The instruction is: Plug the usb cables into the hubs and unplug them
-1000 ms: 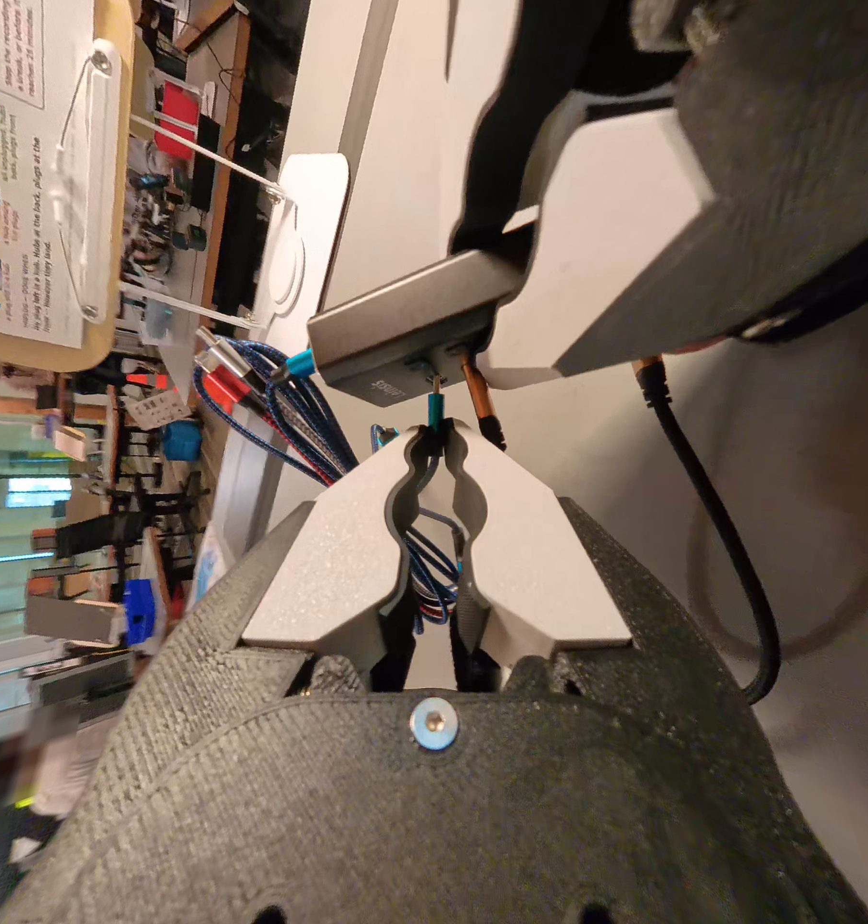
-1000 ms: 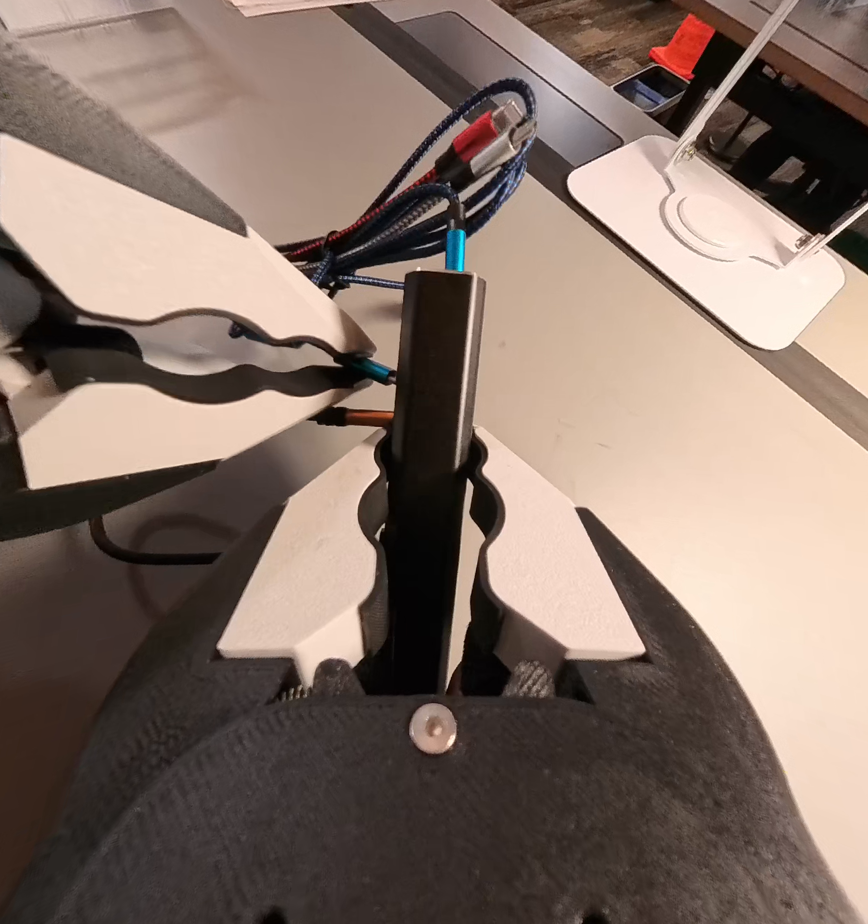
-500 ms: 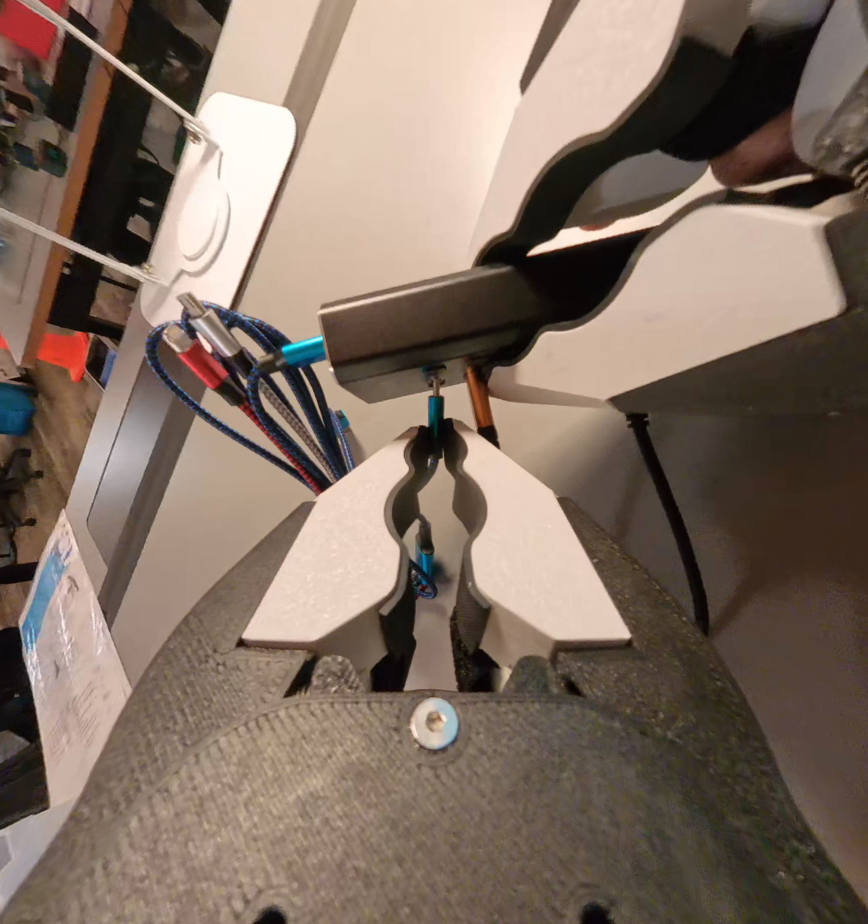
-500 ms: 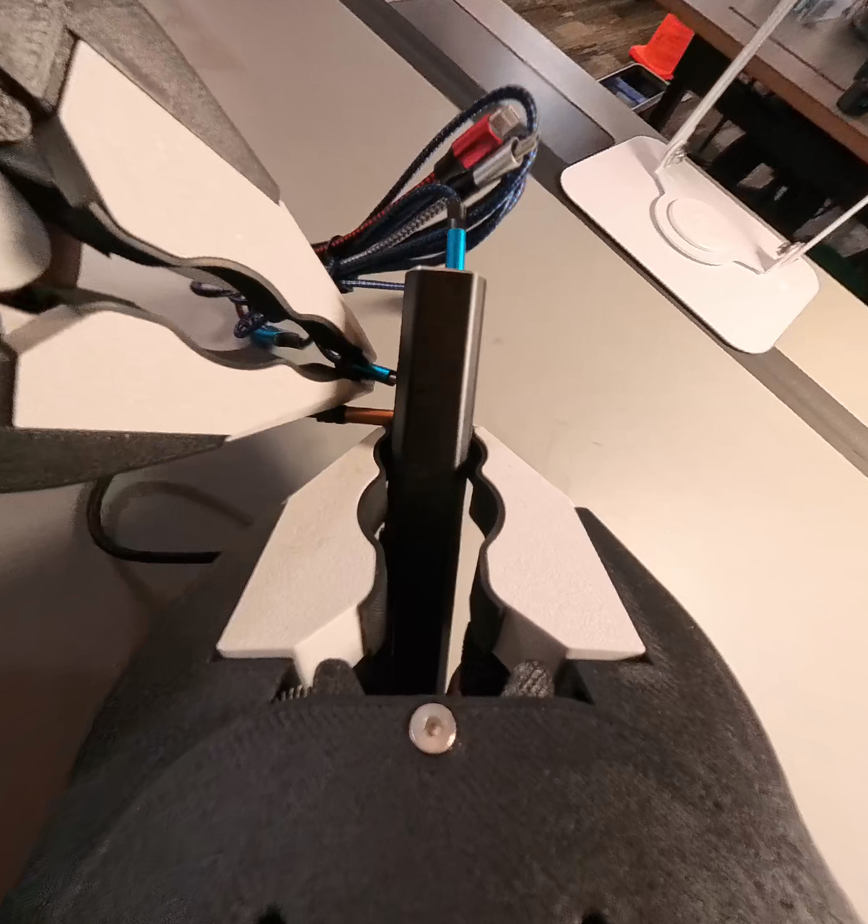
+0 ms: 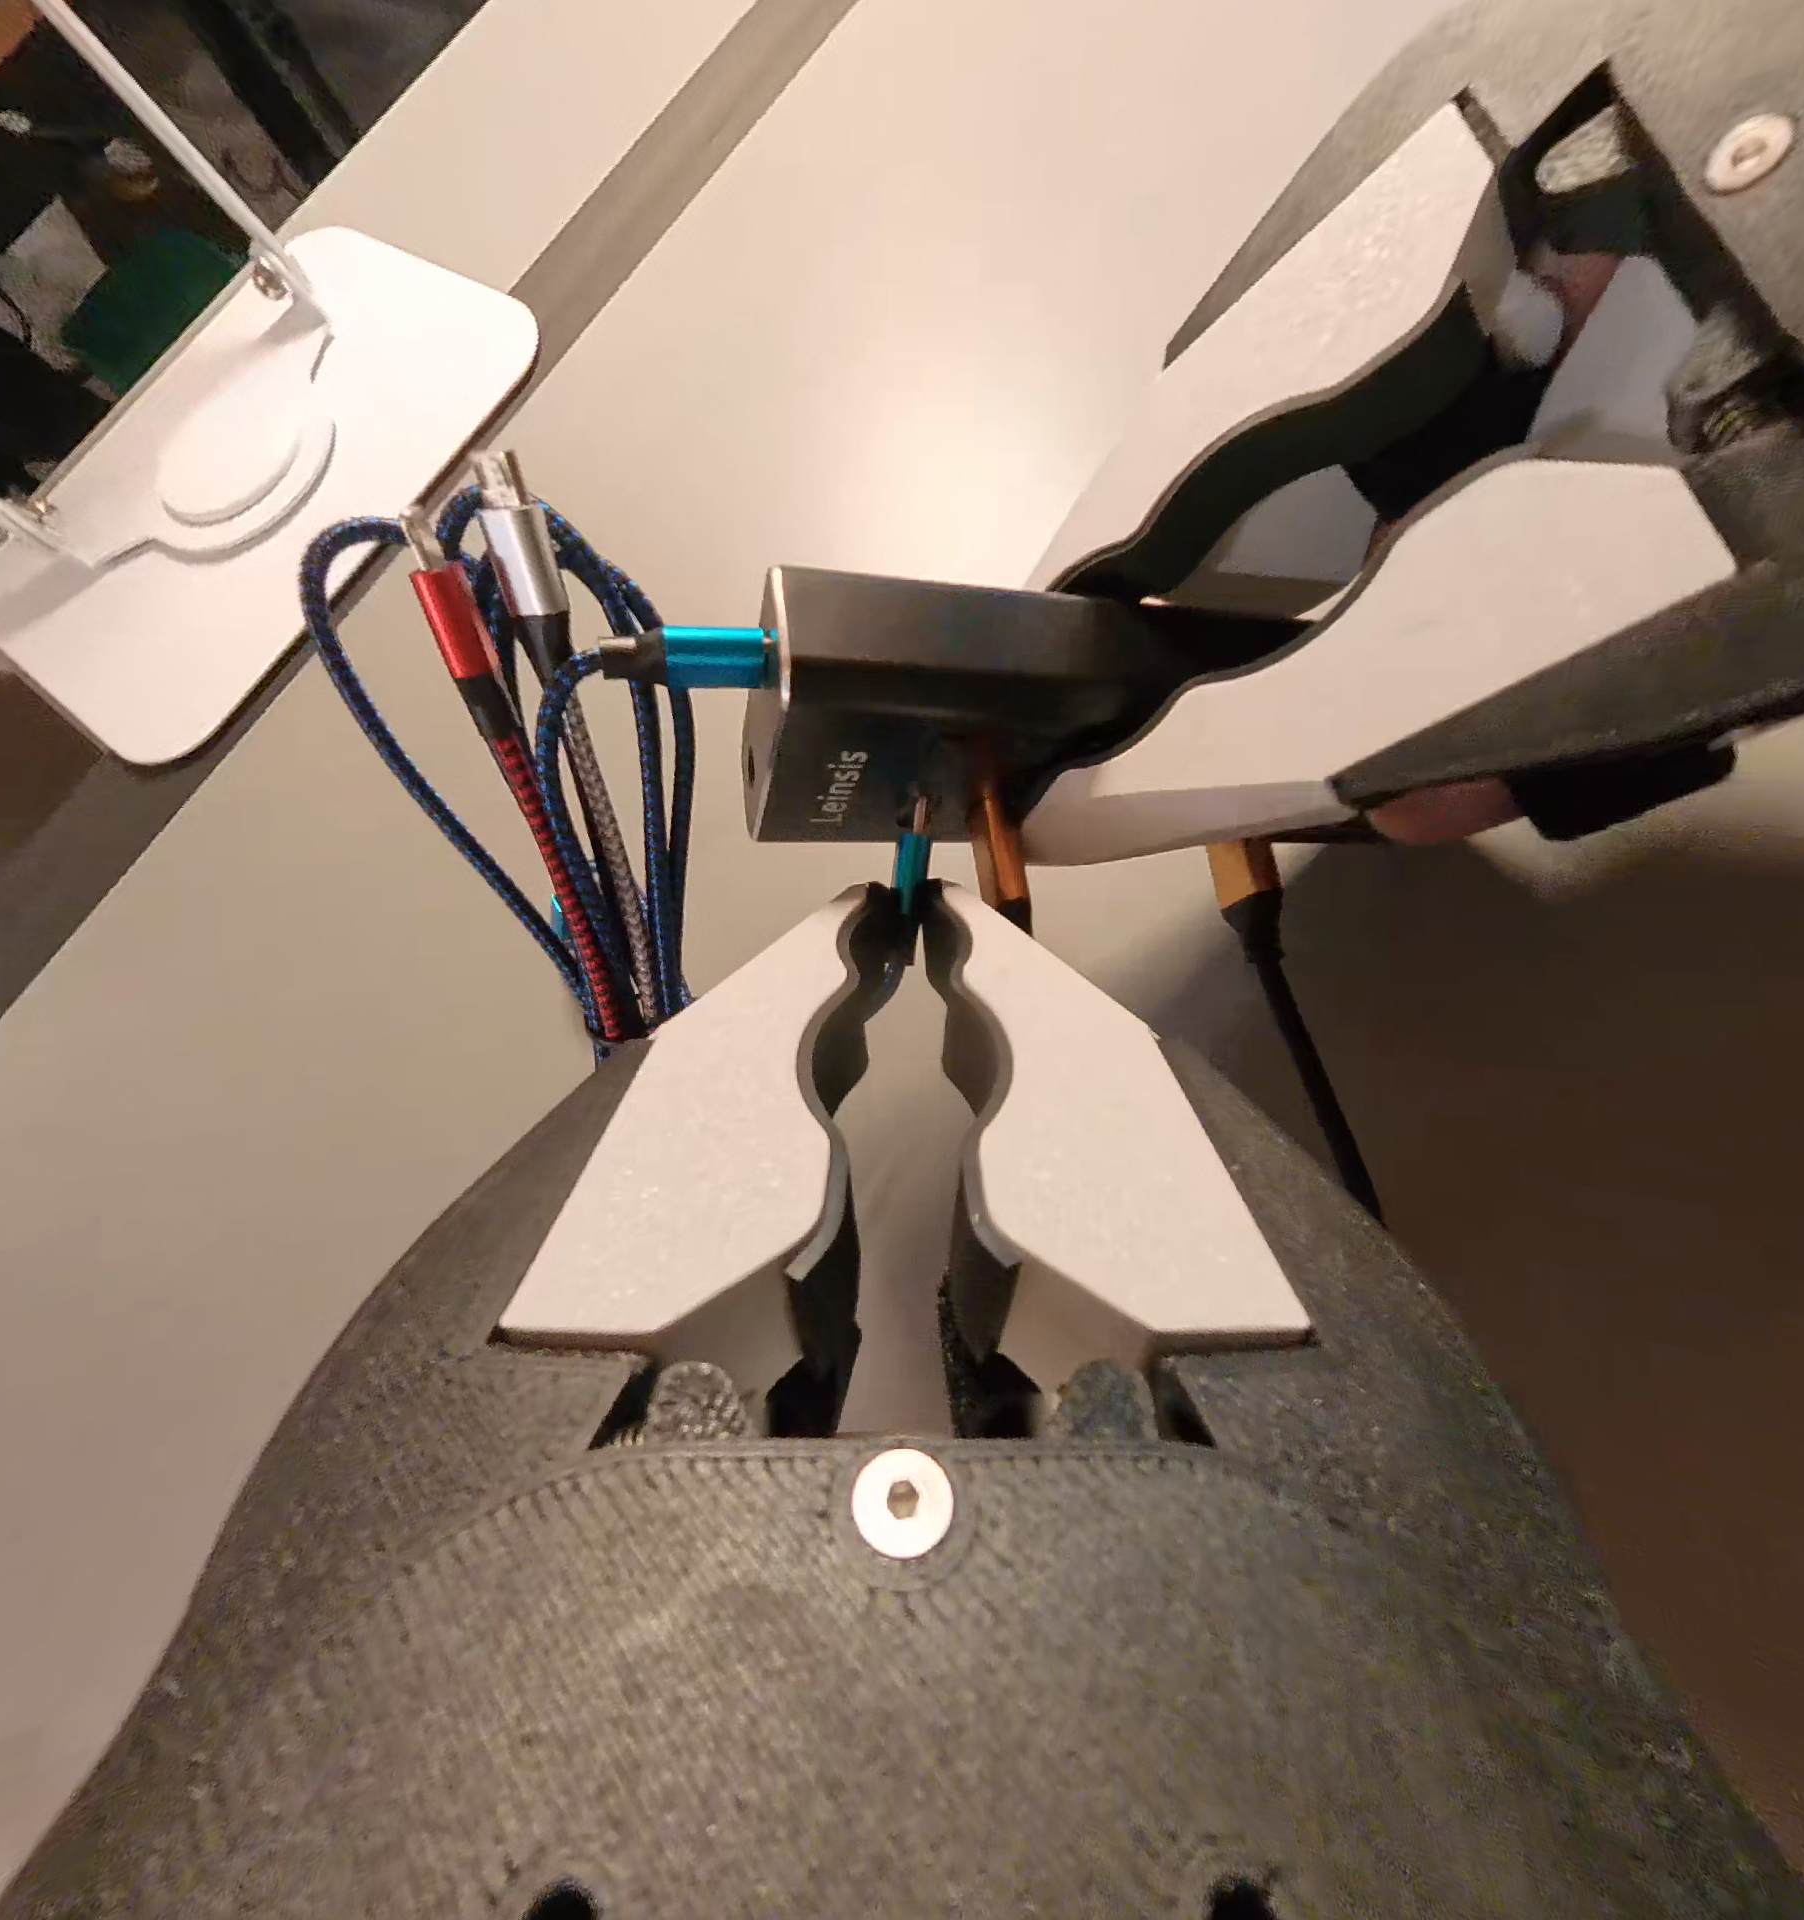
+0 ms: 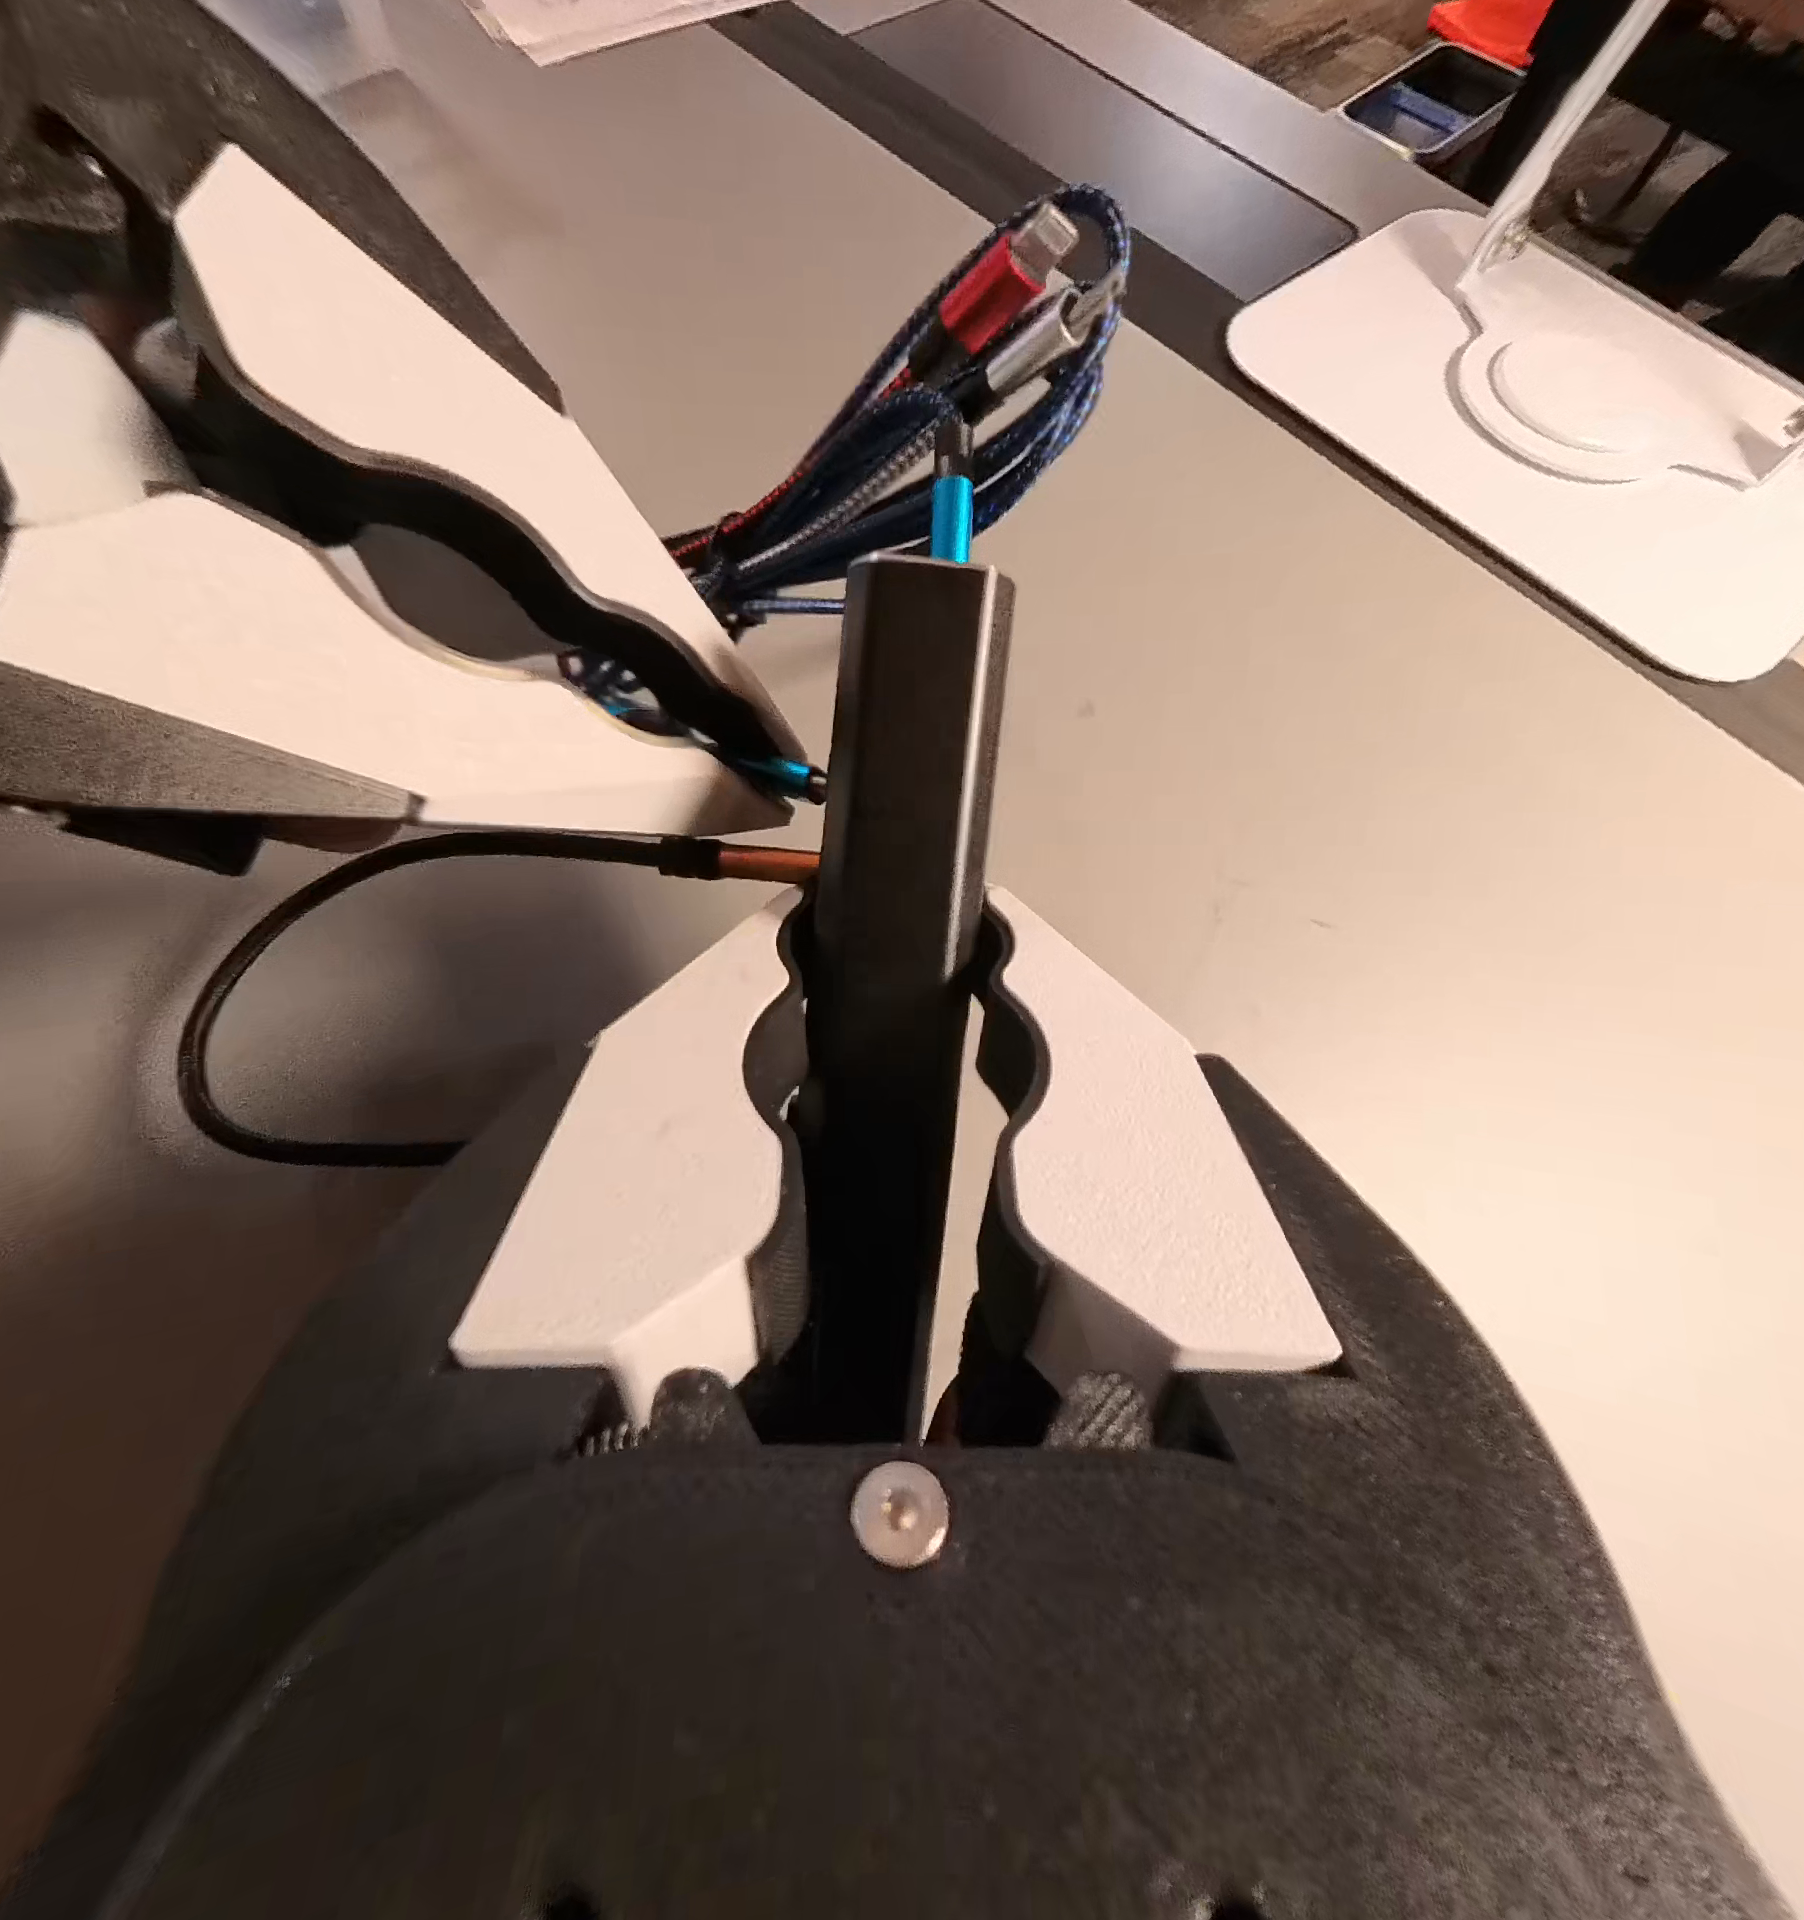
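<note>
We see a pale table (image 6: 1397, 935) under everything, and we place the rest by the dark metal hub (image 5: 939, 665) held above it. Off beyond the hub's far end, at the table's edge, sits a white stand base (image 5: 243, 478). Our right gripper (image 6: 893, 914) is clenched on the hub's body, which runs straight out between its white fingers (image 6: 1106, 1143). Our left gripper (image 5: 903, 899) comes at the hub's long side and pinches a small blue plug (image 5: 911, 857) at its very tips, the plug's metal end seated in a side port. Just beside it, nearer the right gripper, a copper plug (image 5: 997, 857) on a black cable (image 6: 254, 1039) also sits in that side. A larger blue plug (image 5: 711, 657) enters the hub's far end. Past that end a bundle of braided cables (image 5: 607, 831) loops, with loose red (image 5: 446, 634) and silver (image 5: 519, 577) plugs.
</note>
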